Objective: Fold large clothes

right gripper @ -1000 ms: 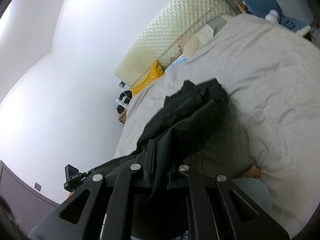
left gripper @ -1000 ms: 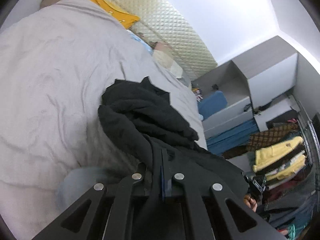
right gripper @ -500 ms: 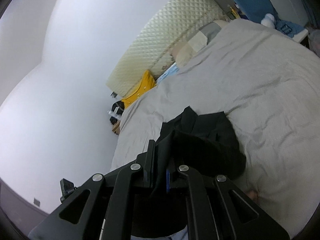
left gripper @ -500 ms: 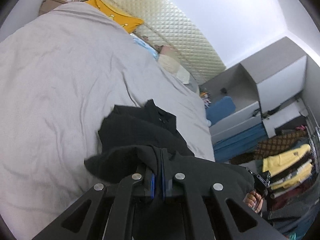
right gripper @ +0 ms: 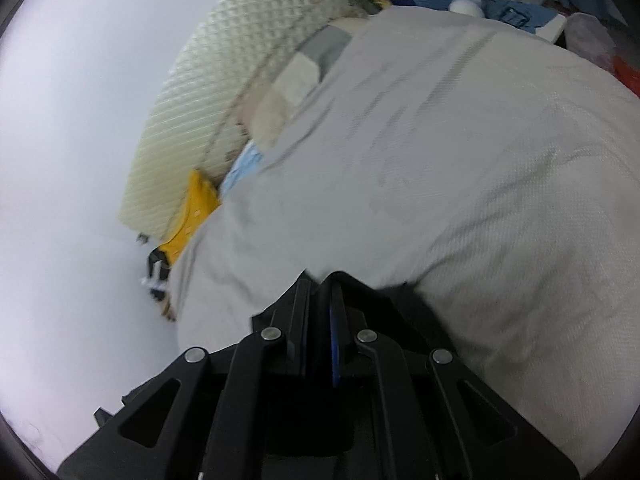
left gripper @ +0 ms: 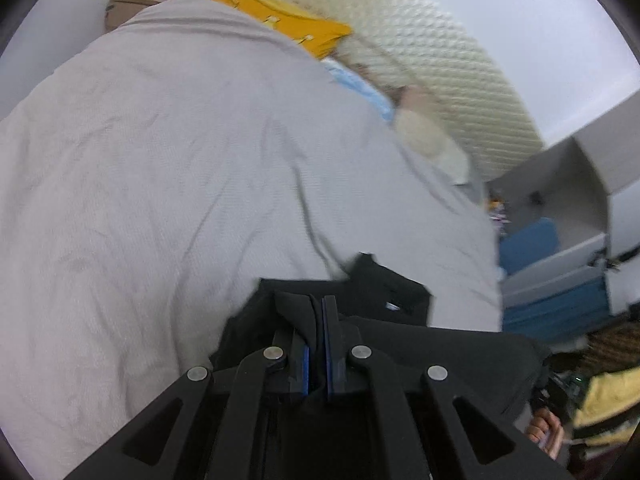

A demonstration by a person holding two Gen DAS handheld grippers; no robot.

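Both tools clamped on the black garment [left gripper: 384, 308]: your left tool [left gripper: 316, 312] pinches a bunched fold, your right tool [right gripper: 322, 300] grips another edge. Garment sits at the near edge of the bed [left gripper: 168, 168], far from the yellow pillow [left gripper: 276, 16]. The two-point hold probably lets you spread it flat before folding.

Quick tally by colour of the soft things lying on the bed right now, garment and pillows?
Black garment: 1
Yellow pillow: 1
Light blue pillow: 1
Cream pillow: 1
Total: 4
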